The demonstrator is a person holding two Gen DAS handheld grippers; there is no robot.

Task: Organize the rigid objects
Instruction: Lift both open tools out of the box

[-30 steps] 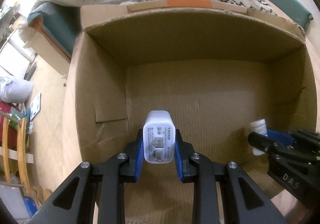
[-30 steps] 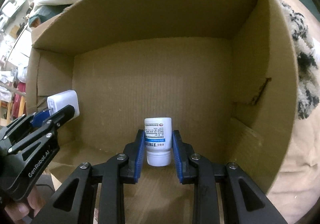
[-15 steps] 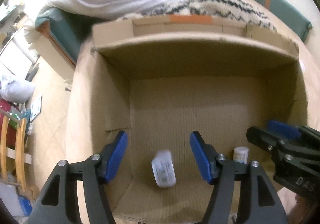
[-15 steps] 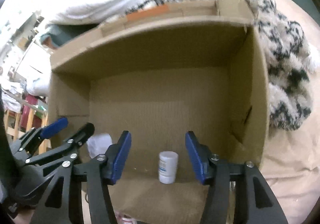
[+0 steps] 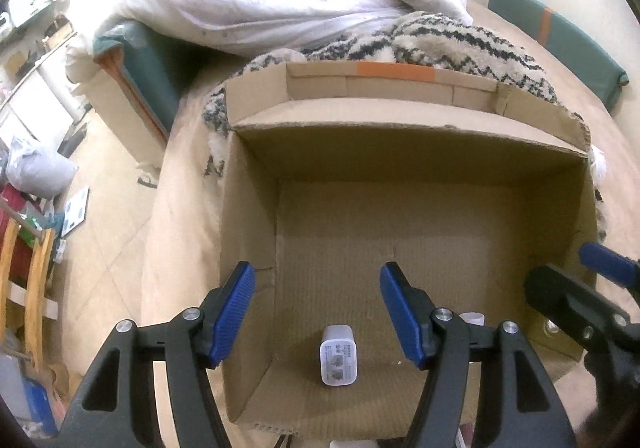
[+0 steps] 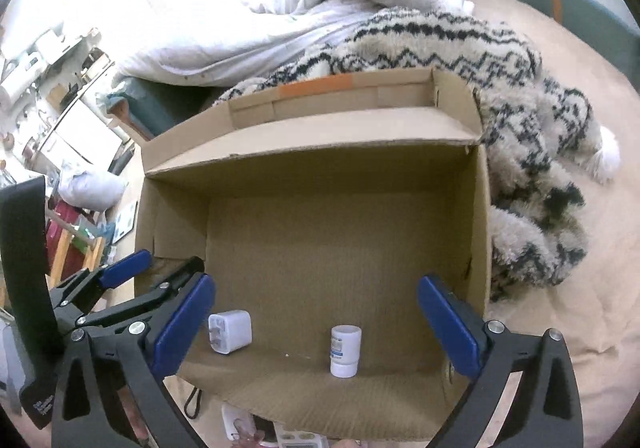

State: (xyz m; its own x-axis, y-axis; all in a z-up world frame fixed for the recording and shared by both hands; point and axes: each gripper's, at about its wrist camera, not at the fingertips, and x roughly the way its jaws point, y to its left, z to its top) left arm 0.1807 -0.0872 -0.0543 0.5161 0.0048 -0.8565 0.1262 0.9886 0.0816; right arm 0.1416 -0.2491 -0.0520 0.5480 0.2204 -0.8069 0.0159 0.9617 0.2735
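The left gripper (image 5: 316, 306) hangs with jaws apart above the cardboard box (image 5: 248, 232); a white charger (image 5: 338, 355) lies on the near floor, untouched, blanket (image 5: 448, 36) beyond.

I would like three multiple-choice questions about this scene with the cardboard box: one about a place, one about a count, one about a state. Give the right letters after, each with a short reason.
1. Where does the white charger lie?
A. on the blanket
B. on the floor of the cardboard box
C. between closed tongs

2. How many white things lie inside the box?
A. two
B. four
C. none

3. How does the small white bottle stand?
A. on its side
B. held in the air
C. upright on the box floor

Answers:
1 B, the charger rests on the box floor, free of the left tongs.
2 A, only charger and bottle are there.
3 C, it stands free while the right tongs are opening above it.
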